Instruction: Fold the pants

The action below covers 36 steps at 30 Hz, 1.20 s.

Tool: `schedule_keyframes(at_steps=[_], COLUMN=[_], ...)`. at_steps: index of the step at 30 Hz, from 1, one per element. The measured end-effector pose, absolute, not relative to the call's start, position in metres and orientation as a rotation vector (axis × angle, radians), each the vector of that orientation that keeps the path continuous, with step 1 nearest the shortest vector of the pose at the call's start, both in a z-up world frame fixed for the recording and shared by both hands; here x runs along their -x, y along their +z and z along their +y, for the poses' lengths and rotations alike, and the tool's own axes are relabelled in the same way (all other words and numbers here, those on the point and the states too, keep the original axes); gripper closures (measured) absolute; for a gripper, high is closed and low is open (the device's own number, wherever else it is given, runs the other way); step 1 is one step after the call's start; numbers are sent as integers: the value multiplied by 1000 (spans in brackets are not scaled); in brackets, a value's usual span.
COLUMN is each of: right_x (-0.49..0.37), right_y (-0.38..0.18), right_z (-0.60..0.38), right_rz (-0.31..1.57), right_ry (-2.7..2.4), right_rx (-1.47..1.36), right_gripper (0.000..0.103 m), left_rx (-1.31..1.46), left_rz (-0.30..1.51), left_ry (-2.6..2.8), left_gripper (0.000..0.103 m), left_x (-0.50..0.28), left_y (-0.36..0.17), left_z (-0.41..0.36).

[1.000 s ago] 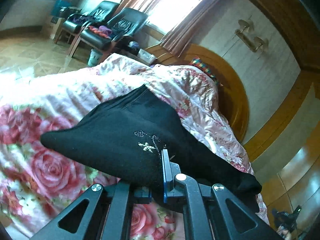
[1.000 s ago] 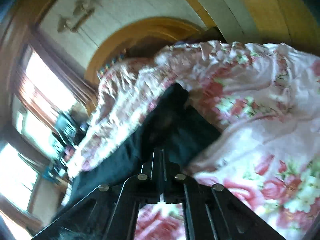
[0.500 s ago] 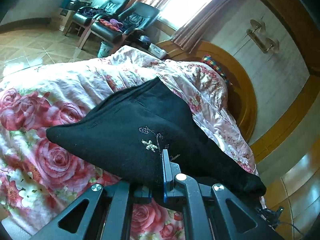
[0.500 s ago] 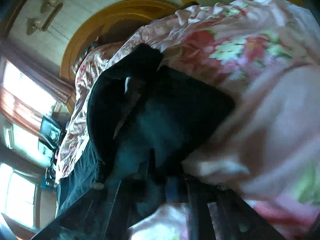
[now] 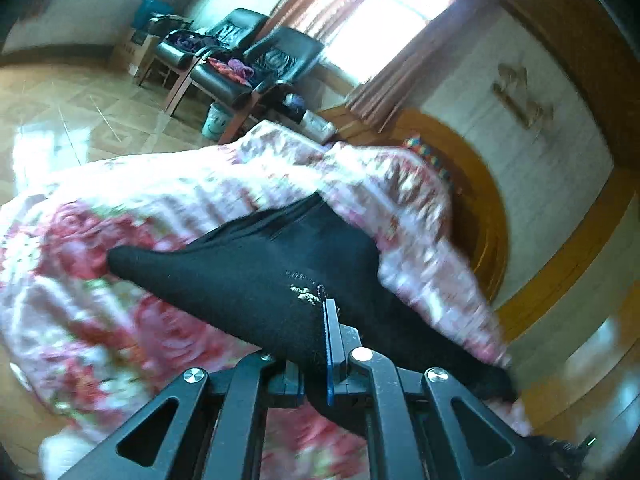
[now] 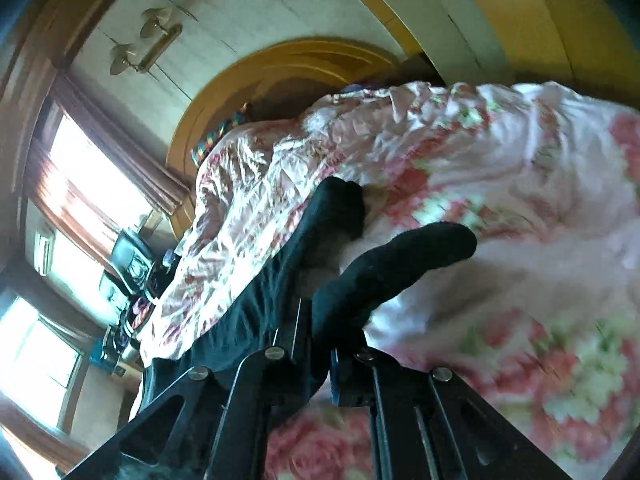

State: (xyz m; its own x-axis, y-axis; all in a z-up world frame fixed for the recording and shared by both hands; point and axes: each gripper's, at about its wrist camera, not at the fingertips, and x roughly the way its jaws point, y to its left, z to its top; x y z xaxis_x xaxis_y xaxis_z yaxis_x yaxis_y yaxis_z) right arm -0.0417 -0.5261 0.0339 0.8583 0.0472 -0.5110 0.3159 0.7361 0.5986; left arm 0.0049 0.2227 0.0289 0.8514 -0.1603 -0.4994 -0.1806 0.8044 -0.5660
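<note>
Pants (image 5: 256, 272) pinched between both left gripper (image 5: 316, 344) and right gripper (image 6: 316, 344) fingers, draped ahead over floral bed (image 5: 168, 336); shallow edge grip risks slipping, folded layers bunching unevenly.

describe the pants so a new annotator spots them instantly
Start at the bed with the pink rose-print quilt in front of the arched wooden headboard. The black pants lie on it, pinched by the left gripper and the right gripper. Only dark item there, with small pale embroidery.
</note>
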Motion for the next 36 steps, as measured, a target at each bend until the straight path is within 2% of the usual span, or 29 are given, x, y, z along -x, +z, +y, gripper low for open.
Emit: schedule_keyframes(at_steps=[2, 7, 10, 11, 12, 14, 16, 18, 20, 22, 23, 24, 29, 32, 36], right_x=[54, 80, 86, 86, 87, 92, 102, 118, 129, 122, 109, 96, 31, -4, -44], right_y=[12, -52, -61, -57, -50, -37, -17, 4, 24, 41, 48, 52, 44, 33, 15], right_z=[-524, -536, -539, -539, -537, -529, -524, -523, -524, -522, -521, -520, -522, -513, -503], right_rz=[593, 694, 685, 682, 679, 656, 596, 486, 373, 331, 334, 347, 455, 516, 571], right_ry=[-188, -265, -280, -293, -323, -381, -497, -635, -682, -682, -654, -624, -412, -355, -277], right_rx=[-709, -855, -911, -894, -846, -761, -665, -607, -582, -523, -494, -488, -601, -611, -649], right_gripper=[97, 96, 96, 94, 90, 85, 74, 53, 51, 50, 45, 42, 42, 42, 40], left_rx=[607, 626, 646, 652, 663, 689, 656, 588, 577, 590, 593, 592, 514, 339, 169], left_rz=[625, 735, 796, 801, 797, 765, 684, 584, 475, 449, 459, 474, 599, 704, 755], left_ry=[31, 112, 143, 167, 187, 199, 278, 415, 489, 453, 427, 400, 210, 74, -41], left_gripper=[97, 96, 86, 76, 72, 72, 71, 71, 68, 62, 61, 61, 59, 59, 59], left_x=[-1, 1, -6, -6, -3, 6, 21, 37, 47, 40, 32, 22, -39, -78, -110], left_y=[10, -34, -46, -47, -46, -40, -24, -2, 18, 28, 30, 32, 20, 9, -1], left_z=[220, 217, 221, 224, 227, 230, 233, 236, 239, 239, 236, 230, 165, 104, 41])
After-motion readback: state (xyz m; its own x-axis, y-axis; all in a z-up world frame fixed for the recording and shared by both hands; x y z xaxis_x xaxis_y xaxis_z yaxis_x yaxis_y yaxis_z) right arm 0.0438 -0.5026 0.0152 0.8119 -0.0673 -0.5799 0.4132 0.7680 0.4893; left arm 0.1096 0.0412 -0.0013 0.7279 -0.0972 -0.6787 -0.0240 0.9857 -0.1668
